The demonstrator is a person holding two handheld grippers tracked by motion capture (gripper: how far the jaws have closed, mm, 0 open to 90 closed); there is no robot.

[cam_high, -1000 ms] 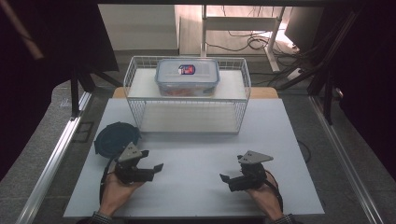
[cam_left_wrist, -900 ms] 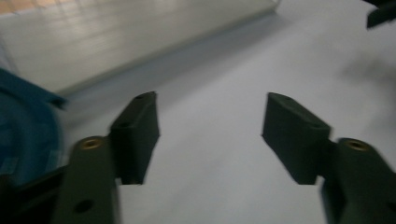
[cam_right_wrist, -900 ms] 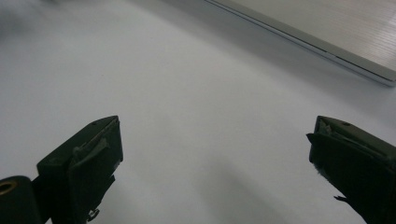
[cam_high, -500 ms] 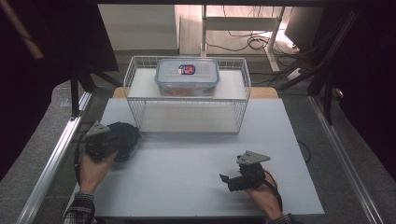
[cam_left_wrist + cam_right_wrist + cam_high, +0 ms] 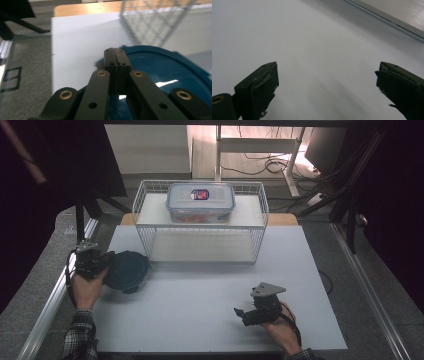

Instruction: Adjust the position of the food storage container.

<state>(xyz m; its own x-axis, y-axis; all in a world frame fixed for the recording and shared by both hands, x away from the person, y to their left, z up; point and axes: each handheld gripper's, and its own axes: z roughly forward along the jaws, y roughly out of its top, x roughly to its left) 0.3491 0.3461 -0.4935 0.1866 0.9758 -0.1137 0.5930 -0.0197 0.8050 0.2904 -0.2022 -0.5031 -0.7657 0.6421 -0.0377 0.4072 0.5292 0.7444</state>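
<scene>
Gripping the dark blue round plastic lid (image 5: 126, 271), lying left-front of the white wire basket (image 5: 200, 222), left gripper (image 5: 115, 53) is pinching its rim, jaws together, needing level lifting; right gripper (image 5: 240, 313) is idling agape.

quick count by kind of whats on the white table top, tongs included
wire basket: 1
clear lidded food container: 1
dark blue round lid: 1
tongs: 2, left tongs and right tongs
total: 5
</scene>
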